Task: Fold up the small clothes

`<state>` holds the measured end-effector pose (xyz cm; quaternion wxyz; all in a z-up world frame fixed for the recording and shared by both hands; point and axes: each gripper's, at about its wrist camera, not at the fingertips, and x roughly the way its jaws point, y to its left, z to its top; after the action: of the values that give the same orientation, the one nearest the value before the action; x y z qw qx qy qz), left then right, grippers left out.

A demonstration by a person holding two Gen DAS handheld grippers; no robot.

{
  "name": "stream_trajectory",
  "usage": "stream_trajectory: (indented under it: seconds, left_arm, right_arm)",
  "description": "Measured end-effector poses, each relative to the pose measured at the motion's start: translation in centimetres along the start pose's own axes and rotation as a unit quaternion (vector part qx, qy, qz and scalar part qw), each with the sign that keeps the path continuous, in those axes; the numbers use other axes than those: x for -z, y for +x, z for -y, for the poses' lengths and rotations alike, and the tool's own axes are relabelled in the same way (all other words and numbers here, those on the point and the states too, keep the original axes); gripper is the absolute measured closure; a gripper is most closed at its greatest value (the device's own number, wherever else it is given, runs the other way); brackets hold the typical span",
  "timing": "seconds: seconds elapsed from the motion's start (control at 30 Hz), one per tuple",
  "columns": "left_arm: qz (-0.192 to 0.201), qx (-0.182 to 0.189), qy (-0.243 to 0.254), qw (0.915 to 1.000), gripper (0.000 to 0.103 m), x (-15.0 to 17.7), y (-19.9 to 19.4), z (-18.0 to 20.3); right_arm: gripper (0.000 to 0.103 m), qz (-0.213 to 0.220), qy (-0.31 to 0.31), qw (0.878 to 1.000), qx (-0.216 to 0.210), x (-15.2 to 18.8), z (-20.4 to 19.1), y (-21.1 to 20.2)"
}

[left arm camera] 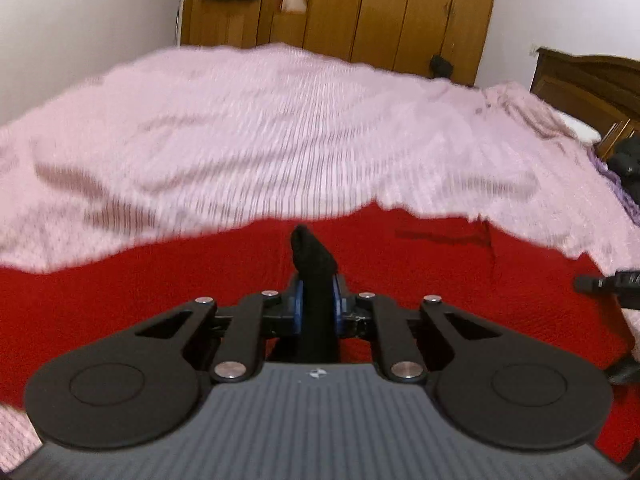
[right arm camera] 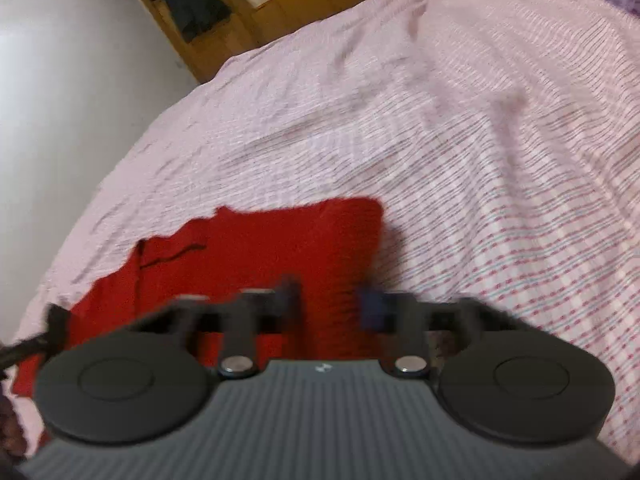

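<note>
Left claw (left arm camera: 318, 300) is clamped on a small black garment (left arm camera: 314, 256), lifted over the red cloth (left arm camera: 420, 272) spread on the bed (left arm camera: 280, 128) as a folding surface. Right claw (right arm camera: 330, 300) gapes empty (blurred), likely ready to catch the other end.

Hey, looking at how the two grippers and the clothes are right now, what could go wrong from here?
1. The left gripper pinches only a narrow bunch of the black garment; it may slip out or fold crooked.
2. The right gripper is open and holds nothing, so the black piece has no second grip.
3. The red cloth lies wrinkled under both grippers; a low pass might snag it on the pink bedspread.
</note>
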<state>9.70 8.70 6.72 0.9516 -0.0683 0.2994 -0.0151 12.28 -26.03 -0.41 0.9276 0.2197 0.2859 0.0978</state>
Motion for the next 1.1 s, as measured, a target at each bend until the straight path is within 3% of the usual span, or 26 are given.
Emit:
stream_trajectory:
  seconds: [0.13, 0.2, 0.33, 0.4, 0.5, 0.63, 0.7, 0.77, 0.87, 0.97, 1.1]
  left_arm:
    - [0.029, -0.006, 0.008, 0.9995, 0.088, -1.4, 0.4, 0.4]
    - [0.014, -0.016, 0.016, 0.9997, 0.088, -1.4, 2.0, 0.6]
    - [-0.057, -0.042, 0.03, 0.9971, 0.085, 0.2, 6.9, 0.7]
    - [-0.05, -0.049, 0.037, 0.9968, 0.079, 0.8, 7.4, 0.7]
    - [-0.049, -0.051, 0.044, 0.9965, 0.077, 0.7, 7.3, 0.8]
    - [-0.05, -0.048, 0.053, 0.9962, 0.073, 0.4, 6.3, 0.8]
    - [-0.052, -0.057, 0.061, 0.9952, 0.072, 0.2, 5.1, 0.9]
    - [-0.058, -0.073, 0.073, 0.993, 0.072, 0.2, 3.8, 1.0]
    - [-0.066, -0.077, 0.07, 0.9923, 0.072, 0.5, 1.9, 0.4]
    - [-0.081, -0.059, 0.043, 0.994, 0.072, 0.8, -0.3, -0.6]
    - [-0.086, -0.049, 0.031, 0.9946, 0.072, 1.6, -3.3, -1.1]
  right_arm:
    - [0.085, 0.053, 0.031, 0.998, 0.019, 0.4, 1.2, -1.1]
    - [0.085, 0.042, 0.045, 0.998, 0.034, 0.9, 2.0, -0.1]
    - [0.085, 0.028, 0.046, 0.997, 0.046, 1.6, 2.6, 1.4]
    - [0.084, 0.026, 0.043, 0.998, 0.047, 1.7, 2.5, 1.4]
    - [0.082, 0.023, 0.044, 0.998, 0.042, 1.6, 2.6, 1.4]
    - [0.073, 0.018, 0.047, 0.998, 0.05, 1.3, 2.1, 0.7]
    - [0.053, 0.013, 0.04, 0.998, 0.055, 1.1, 1.3, -0.4]
    - [0.039, 0.016, 0.036, 0.998, 0.056, 1.1, 0.7, -1.7]
    - [0.037, 0.025, 0.023, 0.997, 0.07, 1.5, -0.4, -3.9]
    - [0.037, 0.026, 0.011, 0.996, 0.089, 2.6, -1.6, -6.4]
    - [0.037, 0.025, 0.0, 0.996, 0.085, 5.0, -3.0, -9.5]
